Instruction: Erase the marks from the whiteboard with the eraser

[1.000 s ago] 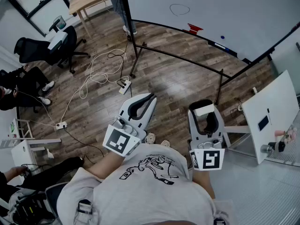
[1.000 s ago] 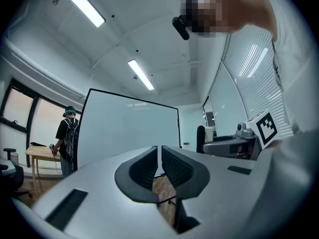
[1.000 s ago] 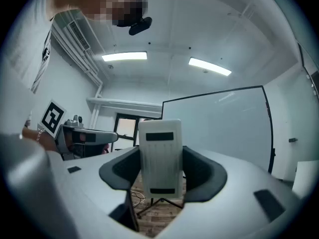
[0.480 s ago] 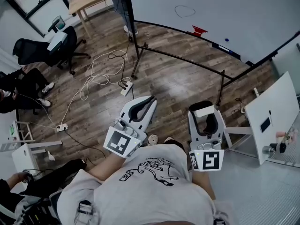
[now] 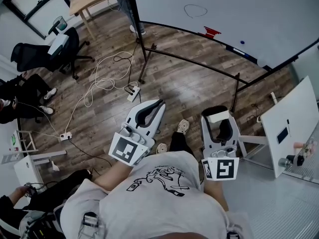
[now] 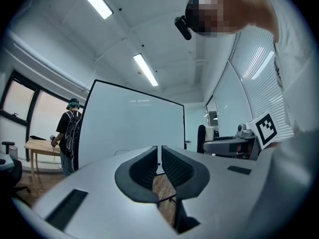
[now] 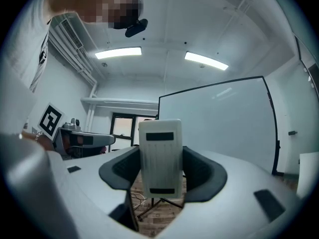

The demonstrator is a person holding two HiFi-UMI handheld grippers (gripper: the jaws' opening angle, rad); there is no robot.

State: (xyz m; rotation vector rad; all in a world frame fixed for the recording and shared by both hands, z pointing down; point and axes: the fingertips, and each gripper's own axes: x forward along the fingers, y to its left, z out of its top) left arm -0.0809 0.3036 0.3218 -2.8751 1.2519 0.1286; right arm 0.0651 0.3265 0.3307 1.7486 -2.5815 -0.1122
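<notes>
Right gripper (image 5: 216, 111) is clamped on the white eraser (image 7: 159, 156), upright between its jaws, the left gripper (image 5: 155, 105) has its jaws pressed together on nothing, and the whiteboard (image 5: 239, 9) with its oval mark (image 5: 195, 10) stands well apart at twelve o'clock.

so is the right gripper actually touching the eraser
Touching. The right gripper view shows the right gripper shut on the white eraser, with a dark jaw pad pressed against each of its sides.
</notes>
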